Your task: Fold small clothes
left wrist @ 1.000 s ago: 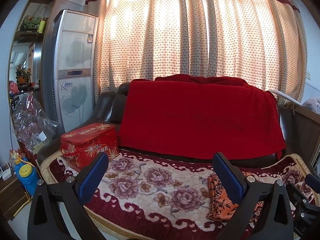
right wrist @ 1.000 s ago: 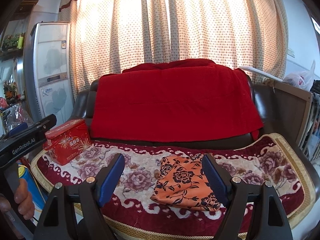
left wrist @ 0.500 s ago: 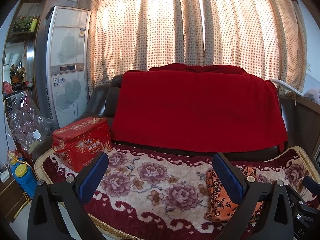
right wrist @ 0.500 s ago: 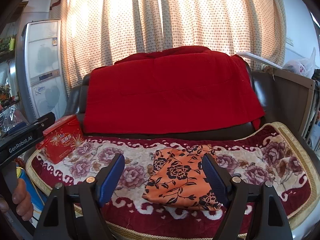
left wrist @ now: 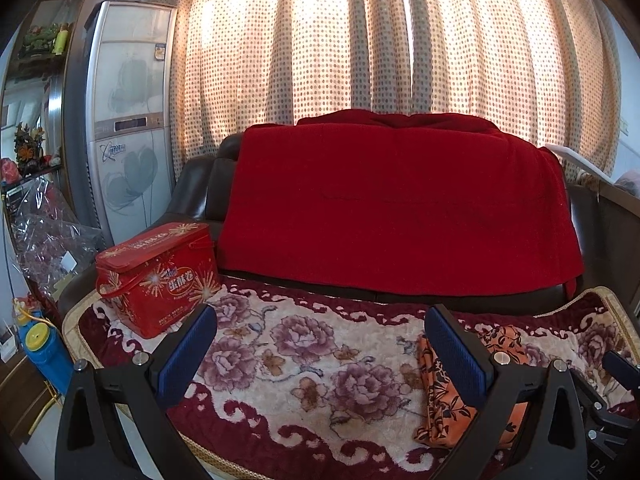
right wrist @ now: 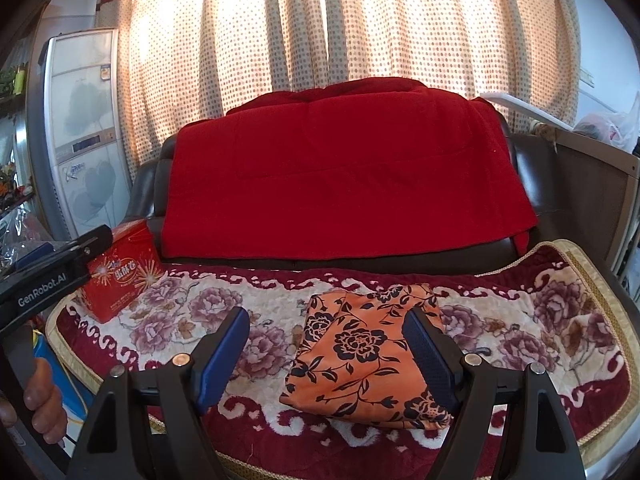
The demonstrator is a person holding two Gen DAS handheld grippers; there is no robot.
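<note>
The orange floral garment lies folded flat on the flowered sofa blanket, its long axis running from the near edge toward the red-draped backrest. The right claw hovers apart before it, the left claw likewise apart. A red tin stands well left.

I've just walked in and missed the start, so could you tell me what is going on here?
A person holds a two-finger gripper in each hand, facing a sofa covered by a floral blanket. An orange floral garment lies on it, not yet gripped. The right gripper is open in front of the garment; the left gripper is open too, with the garment off to its right. A red tin sits at the blanket's left end. The folding hasn't visibly started.
</note>
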